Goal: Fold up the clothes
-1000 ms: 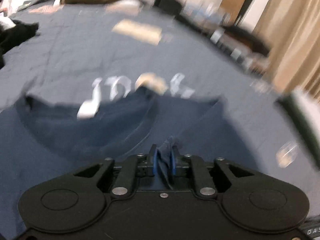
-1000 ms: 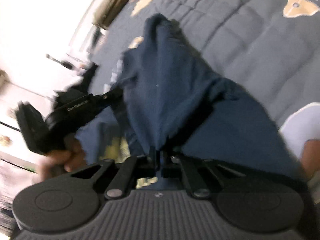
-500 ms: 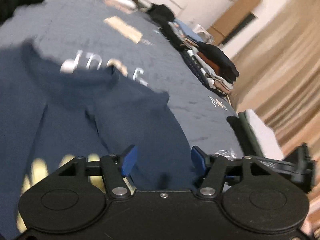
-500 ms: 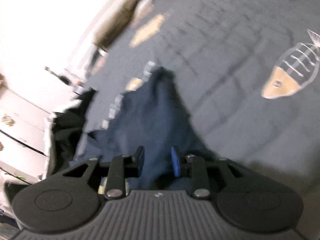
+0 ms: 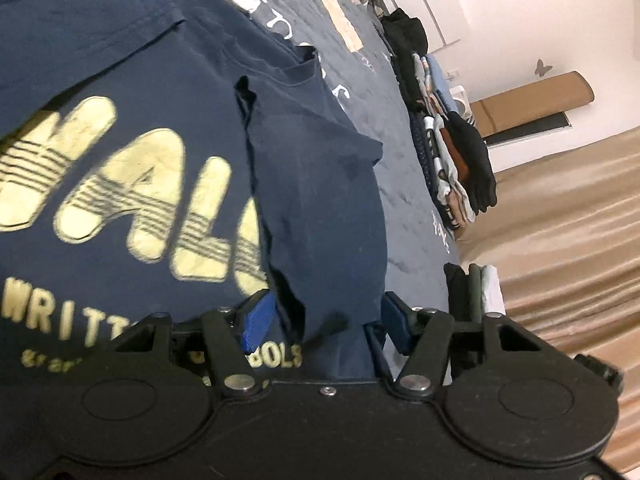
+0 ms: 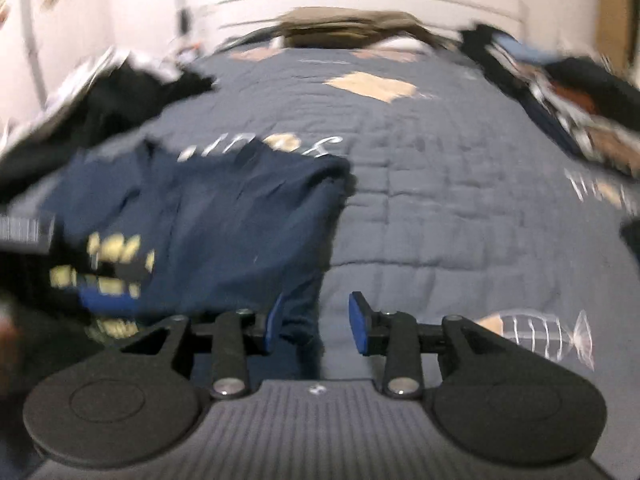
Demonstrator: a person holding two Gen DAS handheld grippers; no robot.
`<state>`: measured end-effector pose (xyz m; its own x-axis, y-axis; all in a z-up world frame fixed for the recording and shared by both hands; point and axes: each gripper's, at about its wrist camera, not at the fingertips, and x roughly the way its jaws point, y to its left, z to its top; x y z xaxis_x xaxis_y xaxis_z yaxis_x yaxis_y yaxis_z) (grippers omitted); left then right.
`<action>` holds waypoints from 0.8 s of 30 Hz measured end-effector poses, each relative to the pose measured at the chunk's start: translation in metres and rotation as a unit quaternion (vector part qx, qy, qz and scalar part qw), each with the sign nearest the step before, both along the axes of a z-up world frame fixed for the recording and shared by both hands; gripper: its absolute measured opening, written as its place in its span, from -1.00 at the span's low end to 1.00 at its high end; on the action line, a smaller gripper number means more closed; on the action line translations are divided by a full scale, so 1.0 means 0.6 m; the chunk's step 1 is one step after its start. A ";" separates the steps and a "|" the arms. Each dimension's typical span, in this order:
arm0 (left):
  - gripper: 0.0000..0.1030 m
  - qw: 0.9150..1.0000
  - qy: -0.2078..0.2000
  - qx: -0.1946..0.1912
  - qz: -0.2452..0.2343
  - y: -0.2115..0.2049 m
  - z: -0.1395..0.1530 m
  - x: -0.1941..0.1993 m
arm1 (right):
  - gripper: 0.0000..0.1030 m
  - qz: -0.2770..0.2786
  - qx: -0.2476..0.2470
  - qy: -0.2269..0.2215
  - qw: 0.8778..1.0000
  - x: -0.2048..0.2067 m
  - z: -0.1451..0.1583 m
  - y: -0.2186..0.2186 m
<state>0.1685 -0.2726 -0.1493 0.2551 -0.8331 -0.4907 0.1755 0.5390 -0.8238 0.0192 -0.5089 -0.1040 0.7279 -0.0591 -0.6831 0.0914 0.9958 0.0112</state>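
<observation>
A navy T-shirt (image 5: 132,128) with yellow lettering lies flat on the blue quilt (image 5: 404,184), its right side folded over onto the print. My left gripper (image 5: 326,322) is open just above the folded flap near the hem, with nothing between its blue pads. In the right wrist view the same shirt (image 6: 224,220) lies at the left, blurred. My right gripper (image 6: 314,322) is open and empty over the shirt's lower right edge. Part of the left gripper (image 6: 24,236) shows at the left edge.
Folded clothes are stacked in a row (image 5: 452,152) along the quilt's right edge, with a smaller pile (image 5: 474,292) nearer. A heap of dark unfolded clothes (image 6: 104,96) lies at the back left. Pillows (image 6: 348,28) sit at the headboard. Beige curtains (image 5: 568,216) hang to the right.
Both grippers held the shirt's edge one second ago, carried it over and let it go. The flap now lies folded on the shirt, and both grippers have opened wider and drawn back.
</observation>
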 end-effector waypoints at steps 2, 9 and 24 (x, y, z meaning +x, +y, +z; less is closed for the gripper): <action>-0.37 1.000 -0.001 0.000 0.004 -0.005 -0.001 -0.002 | -0.32 0.015 -0.011 0.028 0.999 0.010 -0.023 0.006; -0.97 0.999 -0.039 0.023 0.006 0.014 0.016 -0.014 | -0.84 -0.007 -0.038 0.060 0.997 0.006 -0.035 -0.006; -0.17 1.000 0.004 0.000 -0.029 -0.041 -0.014 -0.015 | -0.76 -0.016 -0.006 0.076 0.997 0.007 -0.059 -0.018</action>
<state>0.1593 -0.2972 -0.1575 0.2029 -0.8465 -0.4922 0.1997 0.5278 -0.8255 0.0236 -0.5197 -0.1395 0.6130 -0.0898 -0.7850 0.1236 0.9922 -0.0169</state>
